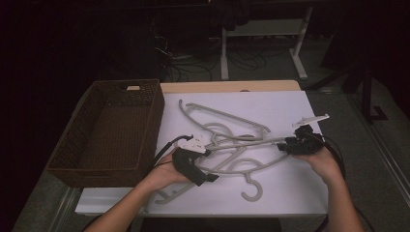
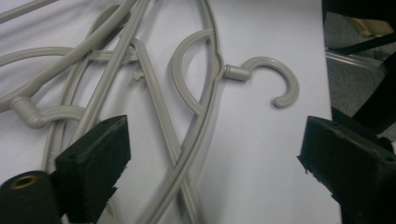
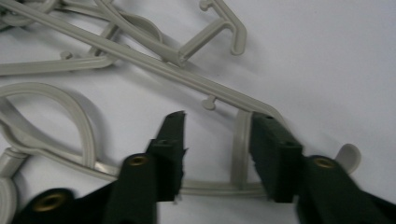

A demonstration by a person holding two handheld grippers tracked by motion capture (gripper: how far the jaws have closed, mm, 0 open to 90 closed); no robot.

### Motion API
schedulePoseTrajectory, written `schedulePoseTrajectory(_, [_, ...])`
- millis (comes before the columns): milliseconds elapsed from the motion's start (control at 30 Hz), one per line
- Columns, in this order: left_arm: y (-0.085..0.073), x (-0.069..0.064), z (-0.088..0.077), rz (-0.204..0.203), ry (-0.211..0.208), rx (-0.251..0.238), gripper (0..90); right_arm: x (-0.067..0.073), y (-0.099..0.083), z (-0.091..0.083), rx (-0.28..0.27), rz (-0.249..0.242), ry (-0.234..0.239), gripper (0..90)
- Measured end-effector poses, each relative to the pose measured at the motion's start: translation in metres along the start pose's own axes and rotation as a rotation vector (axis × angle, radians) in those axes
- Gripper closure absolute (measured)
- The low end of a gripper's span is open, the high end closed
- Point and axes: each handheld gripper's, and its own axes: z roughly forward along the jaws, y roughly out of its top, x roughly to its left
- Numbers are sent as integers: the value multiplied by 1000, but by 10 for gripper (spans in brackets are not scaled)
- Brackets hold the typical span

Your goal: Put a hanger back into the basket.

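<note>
Several grey plastic hangers [image 1: 227, 140] lie tangled on the white sheet in the middle of the table. One hanger's hook [image 1: 252, 189] points toward the near edge. My left gripper [image 1: 205, 166] hovers over the tangle's left side, jaws wide open; in the left gripper view [image 2: 217, 135] crossed hanger arms [image 2: 187, 154] and a hook [image 2: 280, 79] lie between them. My right gripper [image 1: 287, 145] is at the tangle's right end. Its jaws [image 3: 218, 126] stand open on either side of a short hanger strut [image 3: 240, 144], with a gap on each side.
A dark brown wicker basket [image 1: 154, 125] stands at the table's left, right against the white sheet [image 1: 290, 188]. Beyond the table are white desk legs [image 1: 300, 48] and cables on the floor. The sheet's right edge [image 2: 327, 93] drops to grey floor.
</note>
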Motion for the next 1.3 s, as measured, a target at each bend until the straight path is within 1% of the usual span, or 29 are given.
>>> schedulePoseTrajectory(33, [1,1,4,9,-3,3,133,1,-1,-1,-10,8,1,432])
schedulePoseTrajectory(133, [6,3,16,22,-14,9,174,4,-4,-4,-32,21,-10,329])
schedulePoseTrajectory(200, [8,5,24,43,-20,26,225,6,-6,-6,-44,28,-2,292])
schedulePoseTrajectory(267, [9,6,33,59,-25,54,270,6,-7,-8,-56,31,-3,262])
schedulePoseTrajectory(333, [8,7,41,66,-32,77,321,5,-6,-10,-72,39,0,248])
schedulePoseTrajectory(433, [7,6,48,97,-17,111,373,6,-5,-11,-80,38,8,240])
schedulePoseTrajectory(500, [6,7,50,104,-21,129,427,5,-5,-10,-79,38,8,238])
schedulePoseTrajectory(567, [6,7,52,112,-14,143,455,4,-5,-9,-75,39,7,237])
schedulePoseTrajectory(633, [7,7,55,121,-15,154,490,4,-4,-9,-78,40,9,236])
schedulePoseTrajectory(700, [9,6,58,135,-12,175,513,4,-4,-10,-81,38,9,237])
schedulePoseTrajectory(833, [10,3,63,147,-10,206,550,5,-3,-10,-87,41,14,236])
schedulePoseTrajectory(933, [10,1,67,146,-6,235,586,4,-3,-11,-93,45,17,236])
schedulePoseTrajectory(1100, [12,1,68,129,-3,249,595,4,-3,-12,-97,47,21,236])
schedulePoseTrajectory(1167, [13,1,69,139,-2,257,605,4,-3,-12,-98,46,22,236])
schedulePoseTrajectory(1300, [12,2,69,138,-1,255,651,5,-2,-11,-98,45,23,236])
